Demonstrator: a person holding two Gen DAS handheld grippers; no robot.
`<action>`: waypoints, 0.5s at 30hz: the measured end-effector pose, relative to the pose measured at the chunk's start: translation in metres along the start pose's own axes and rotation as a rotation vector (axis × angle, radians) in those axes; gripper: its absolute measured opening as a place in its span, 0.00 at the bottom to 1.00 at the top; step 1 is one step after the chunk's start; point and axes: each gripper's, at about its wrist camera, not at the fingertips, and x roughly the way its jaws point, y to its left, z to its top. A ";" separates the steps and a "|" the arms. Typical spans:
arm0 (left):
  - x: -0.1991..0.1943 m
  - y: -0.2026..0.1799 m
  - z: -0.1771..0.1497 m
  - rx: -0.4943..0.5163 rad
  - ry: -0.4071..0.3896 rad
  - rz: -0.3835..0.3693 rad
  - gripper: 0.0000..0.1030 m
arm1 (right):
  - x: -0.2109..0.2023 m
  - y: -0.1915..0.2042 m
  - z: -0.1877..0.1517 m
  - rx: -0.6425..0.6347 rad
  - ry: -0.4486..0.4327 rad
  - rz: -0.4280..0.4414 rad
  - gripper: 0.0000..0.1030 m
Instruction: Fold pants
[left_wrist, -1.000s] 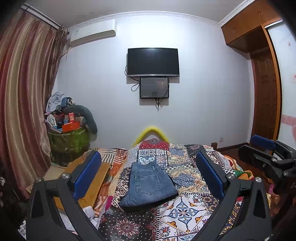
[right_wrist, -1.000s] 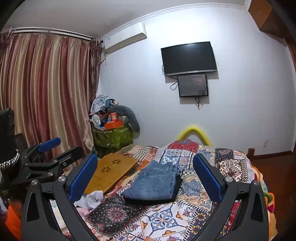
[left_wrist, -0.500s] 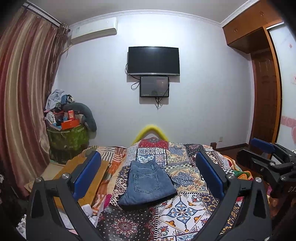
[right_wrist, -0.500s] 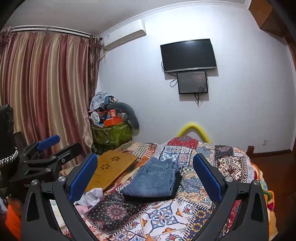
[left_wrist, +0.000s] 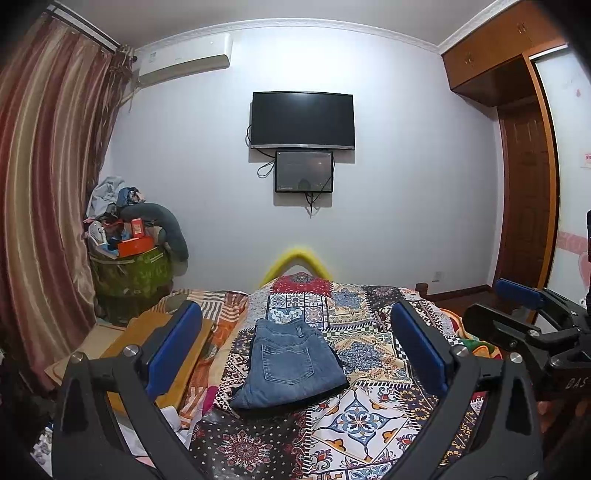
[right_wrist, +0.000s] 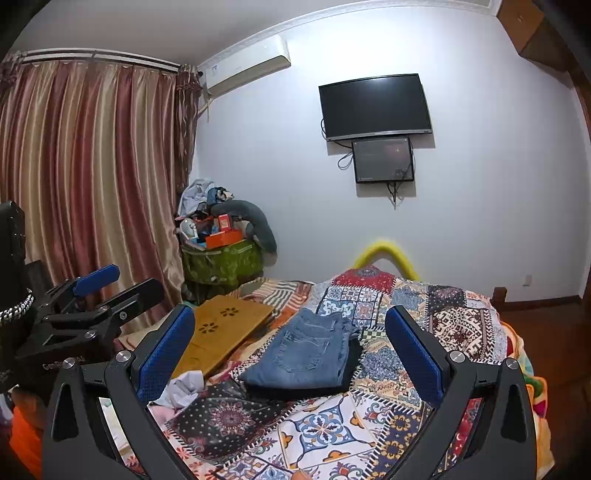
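I see the folded blue denim pants (left_wrist: 291, 363) lying mid-frame on the patchwork-patterned bedspread (left_wrist: 369, 410), the flat wooden lap board (right_wrist: 225, 332) to their left, the black wall-mounted television (left_wrist: 302, 120) above.

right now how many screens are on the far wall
2. A large dark TV hangs high on the wall; a smaller screen sits directly beneath it, cables dangling. Both face the bed where the folded jeans lie.

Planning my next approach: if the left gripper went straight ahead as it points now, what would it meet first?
Probably the folded jeans lying on the patchwork bedspread. The left gripper has open jaws framing them, nothing between, though depth is unclear.
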 end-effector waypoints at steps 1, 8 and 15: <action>0.000 0.000 0.000 0.000 0.001 0.000 1.00 | 0.000 0.000 0.000 -0.001 0.001 0.000 0.99; 0.001 0.003 -0.002 -0.006 0.007 0.013 1.00 | 0.000 0.000 -0.001 -0.009 0.004 -0.009 0.99; 0.002 0.003 -0.003 -0.007 0.019 -0.008 1.00 | 0.000 -0.002 0.000 -0.005 0.010 -0.010 0.99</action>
